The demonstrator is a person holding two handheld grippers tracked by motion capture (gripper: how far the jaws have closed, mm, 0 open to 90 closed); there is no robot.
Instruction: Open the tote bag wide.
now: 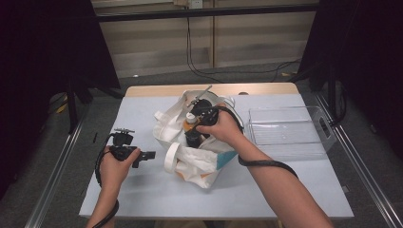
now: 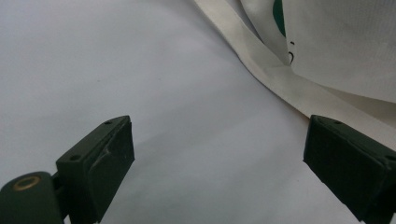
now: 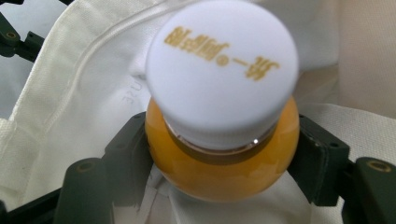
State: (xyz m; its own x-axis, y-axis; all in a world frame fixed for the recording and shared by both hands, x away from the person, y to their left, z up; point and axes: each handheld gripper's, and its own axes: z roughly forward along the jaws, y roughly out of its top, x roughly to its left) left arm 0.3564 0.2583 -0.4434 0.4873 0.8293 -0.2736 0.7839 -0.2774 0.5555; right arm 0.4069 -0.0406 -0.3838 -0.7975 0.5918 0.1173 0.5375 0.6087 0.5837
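A white cloth tote bag [image 1: 199, 159] lies in the middle of the table, mouth open. Inside it stands an orange juice bottle [image 1: 189, 124] with a white cap. My right gripper [image 1: 192, 130] reaches into the bag. In the right gripper view its jaws sit against both sides of the bottle [image 3: 224, 172] just under the cap, so the right gripper [image 3: 223, 156] is shut on it. Bag fabric [image 3: 70, 116] lies around and behind. My left gripper [image 1: 149, 155] rests left of the bag, level over the table. The left gripper [image 2: 217, 140] is open and holds nothing.
A clear plastic tray [image 1: 285, 137] stands right of the bag. The bag's strap [image 2: 280, 79] lies on the white table cover [image 2: 140, 70] ahead of the left jaws. A cable wraps the right forearm [image 1: 266, 164]. The table's front [image 1: 142, 190] is bare cover.
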